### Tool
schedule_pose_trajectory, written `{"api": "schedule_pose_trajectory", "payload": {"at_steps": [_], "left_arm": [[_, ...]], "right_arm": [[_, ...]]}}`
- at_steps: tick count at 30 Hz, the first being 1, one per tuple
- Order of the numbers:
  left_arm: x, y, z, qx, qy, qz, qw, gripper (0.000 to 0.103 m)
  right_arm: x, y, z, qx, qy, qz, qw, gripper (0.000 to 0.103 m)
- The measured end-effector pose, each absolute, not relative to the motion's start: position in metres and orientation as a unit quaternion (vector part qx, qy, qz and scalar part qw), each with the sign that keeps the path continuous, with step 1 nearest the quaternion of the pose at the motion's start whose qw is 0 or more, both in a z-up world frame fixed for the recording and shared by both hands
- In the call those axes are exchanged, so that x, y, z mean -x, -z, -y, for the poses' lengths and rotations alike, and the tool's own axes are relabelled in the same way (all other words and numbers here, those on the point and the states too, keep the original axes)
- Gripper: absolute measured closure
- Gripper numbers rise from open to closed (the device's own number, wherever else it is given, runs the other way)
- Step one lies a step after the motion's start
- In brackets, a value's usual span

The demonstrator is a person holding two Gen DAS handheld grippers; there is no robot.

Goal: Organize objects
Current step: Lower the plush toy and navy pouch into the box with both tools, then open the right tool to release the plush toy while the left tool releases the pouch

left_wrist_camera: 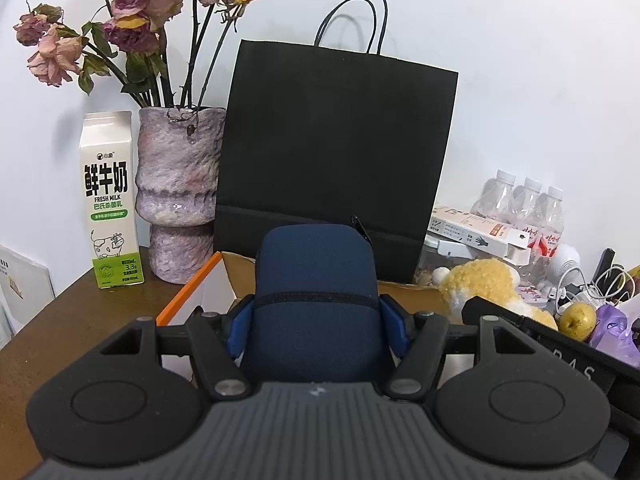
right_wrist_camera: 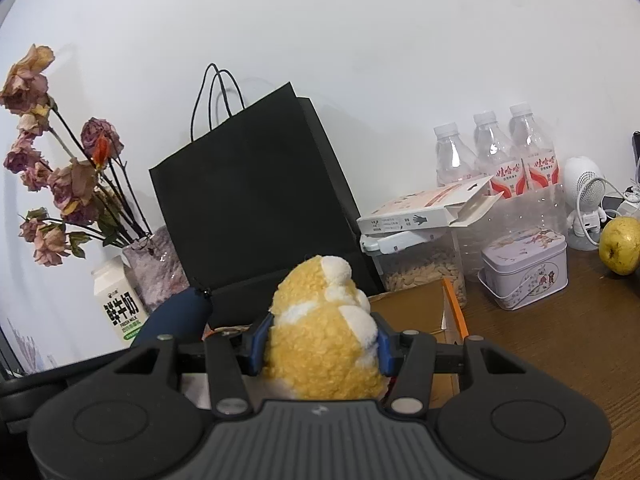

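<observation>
**Both jaws gripping**

Left gripper (left_wrist_camera: 316,316) clamps a navy pouch (left_wrist_camera: 316,280), which stands upright between its blue pads. Right gripper (right_wrist_camera: 320,344) squeezes a yellow plush toy (right_wrist_camera: 320,336) above the cardboard box (right_wrist_camera: 416,300).

Right gripper (right_wrist_camera: 320,344) clamps yellow plush toy (right_wrist_camera: 320,336) above cardboard box (right_wrist_camera: 416,300); black paper bag (right_wrist_camera: 256,200) behind; 3 water bottles (right_wrist_camera: 496,152) right.

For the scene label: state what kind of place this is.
Probably a lived-in home or office desk: a milk carton beside a vase of dried roses, bottled water, a pear, against a plain wall.
</observation>
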State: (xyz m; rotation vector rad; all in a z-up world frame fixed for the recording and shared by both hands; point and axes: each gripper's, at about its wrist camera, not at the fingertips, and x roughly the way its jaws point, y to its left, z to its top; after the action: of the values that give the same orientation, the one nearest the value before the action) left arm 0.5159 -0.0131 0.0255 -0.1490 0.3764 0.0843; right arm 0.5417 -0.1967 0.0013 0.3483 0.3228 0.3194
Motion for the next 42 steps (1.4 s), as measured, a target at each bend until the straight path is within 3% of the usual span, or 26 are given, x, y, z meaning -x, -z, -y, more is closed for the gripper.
{"api": "schedule_pose_trajectory", "payload": {"at_steps": [13, 18, 19, 20, 21, 22, 24, 42], "left_arm": [[-0.529, -0.021, 0.014, 0.063, -0.042, -0.195, 0.978, 0.037], [-0.531, -0.019, 0.01, 0.06, -0.068, -0.191, 0.977, 0.03], [-0.53, -0.02, 0.01, 0.056, -0.08, -0.182, 0.979, 0.018], [-0.528, -0.021, 0.009, 0.056, -0.087, -0.174, 0.979, 0.001], [-0.526, -0.021, 0.008, 0.058, -0.095, -0.163, 0.98, 0.0], [-0.524, -0.022, 0.008, 0.057, -0.105, -0.154, 0.981, 0.0], [-0.525, -0.023, 0.007, 0.059, -0.108, -0.156, 0.98, 0.0], [-0.514, -0.027, 0.007, 0.073, -0.095, -0.149, 0.982, 0.0]], "right_arm": [[-0.551, 0.007, 0.191, -0.152, -0.15, -0.175, 0.961, 0.052], [-0.555, 0.012, 0.189, -0.136, -0.132, -0.194, 0.963, 0.046], [-0.556, 0.012, 0.189, -0.136, -0.126, -0.196, 0.963, 0.043], [-0.557, 0.013, 0.19, -0.134, -0.12, -0.2, 0.963, 0.033], [-0.558, 0.013, 0.19, -0.134, -0.115, -0.201, 0.964, 0.025], [-0.557, 0.014, 0.191, -0.134, -0.109, -0.199, 0.965, 0.01], [-0.556, 0.014, 0.191, -0.13, -0.099, -0.189, 0.968, 0.001], [-0.548, 0.009, 0.191, -0.121, -0.101, -0.184, 0.97, 0.0]]}}
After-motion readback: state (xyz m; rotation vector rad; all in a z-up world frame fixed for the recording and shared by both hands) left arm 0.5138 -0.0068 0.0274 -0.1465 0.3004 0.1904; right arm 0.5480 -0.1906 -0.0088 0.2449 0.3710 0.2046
